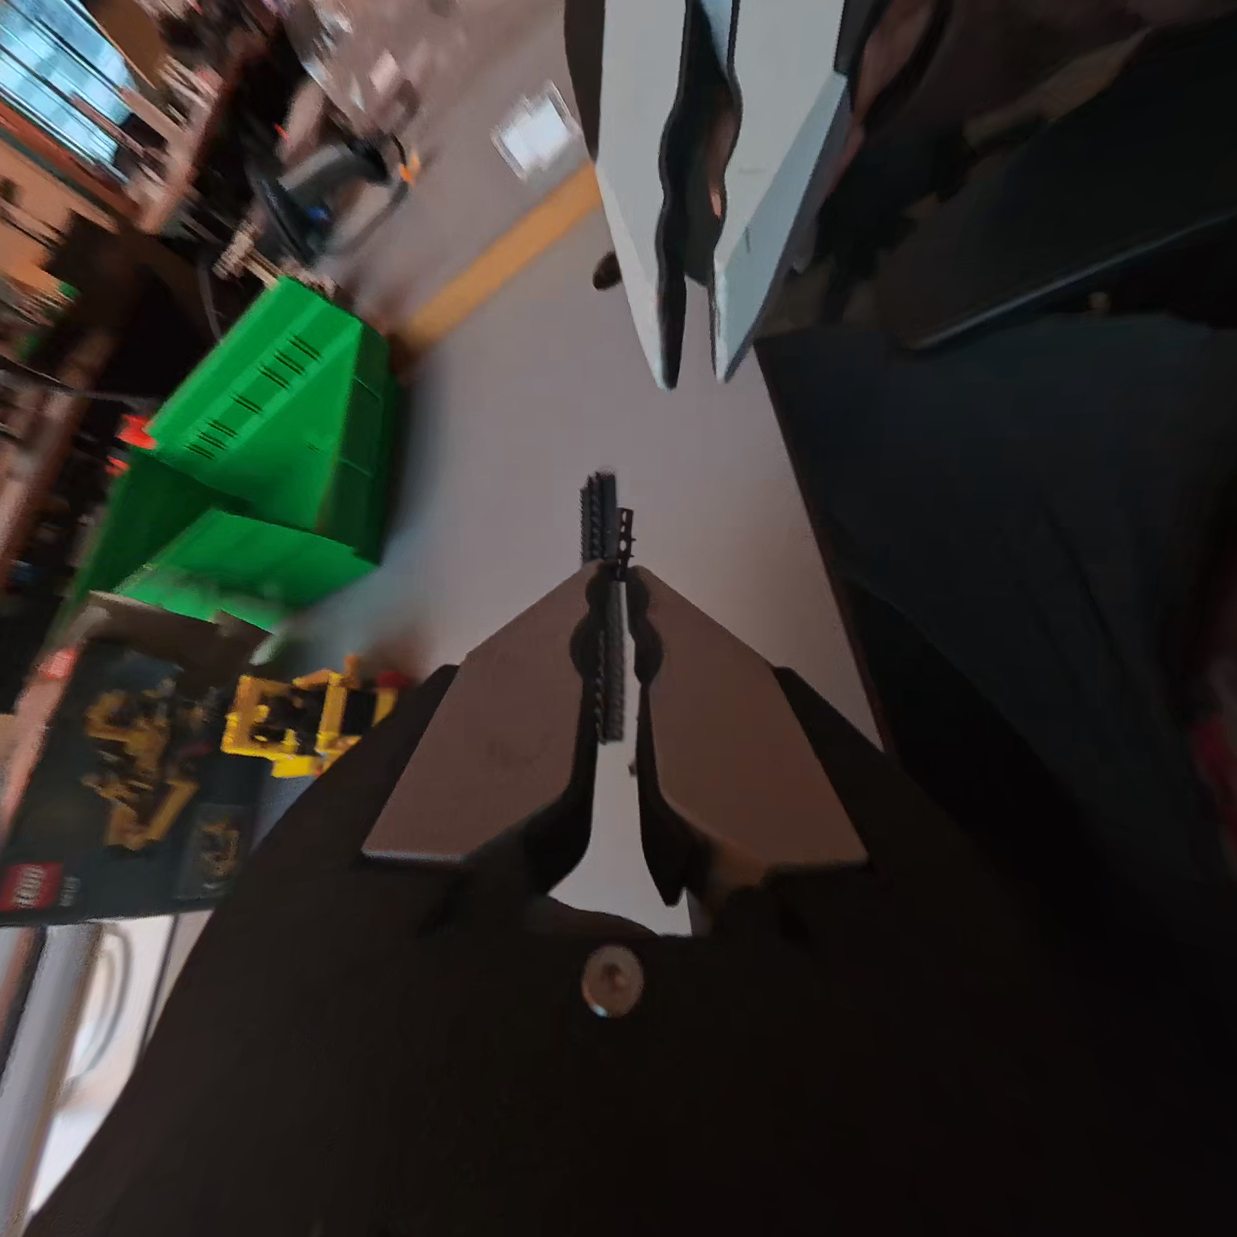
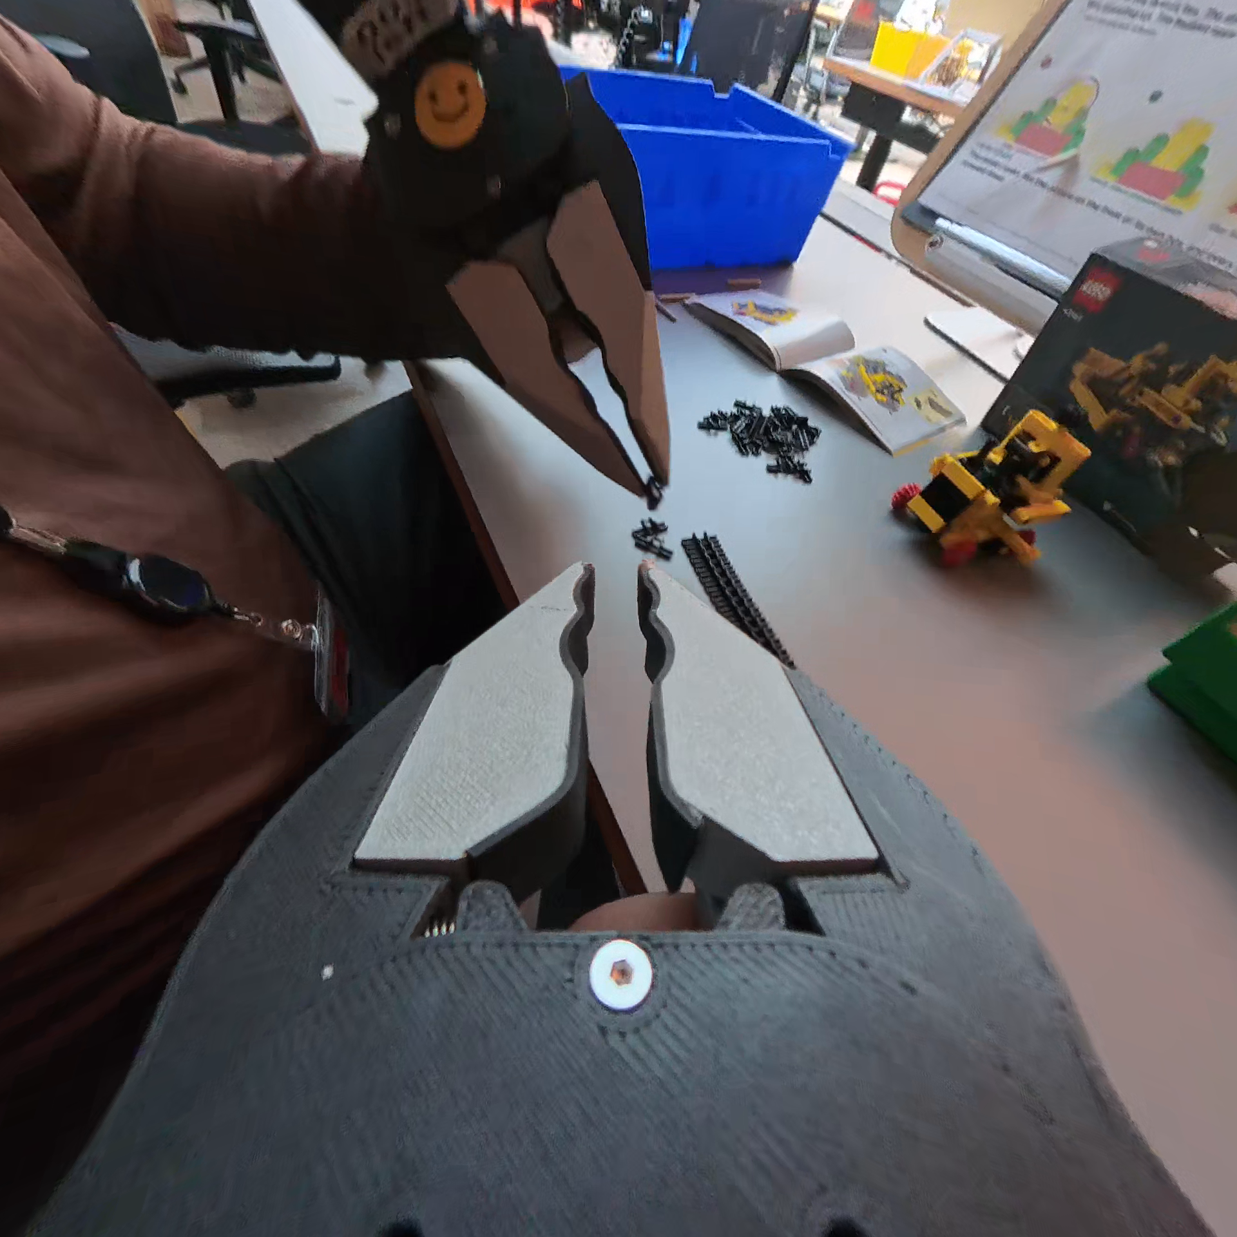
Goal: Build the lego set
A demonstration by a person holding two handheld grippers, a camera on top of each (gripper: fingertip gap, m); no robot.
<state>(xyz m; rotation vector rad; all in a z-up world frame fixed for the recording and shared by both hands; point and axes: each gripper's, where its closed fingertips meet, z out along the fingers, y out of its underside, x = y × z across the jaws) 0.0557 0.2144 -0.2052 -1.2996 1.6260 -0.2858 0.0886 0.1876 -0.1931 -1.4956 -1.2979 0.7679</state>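
Above the grey table [image 2: 870, 669], your left gripper [image 2: 652, 492] pinches a small black link [image 2: 652, 495] by its edge, your right gripper [image 2: 614, 575] is spread empty, so any jolt could drop it.

The right gripper [image 2: 614, 569] hangs over the surface [image 2: 903, 703] edge, fingers [image 2: 582, 596] slightly apart with nothing between them. Just ahead lies a black track strip [image 2: 733, 599] beside a few loose links [image 2: 652, 537]. The left gripper [image 2: 652, 488] pinches one link [image 2: 653, 494] above them. Farther off are a link pile [image 2: 763, 432], a yellow vehicle [image 2: 991, 488], a booklet [image 2: 837, 368] and a blue bin [image 2: 723, 174].
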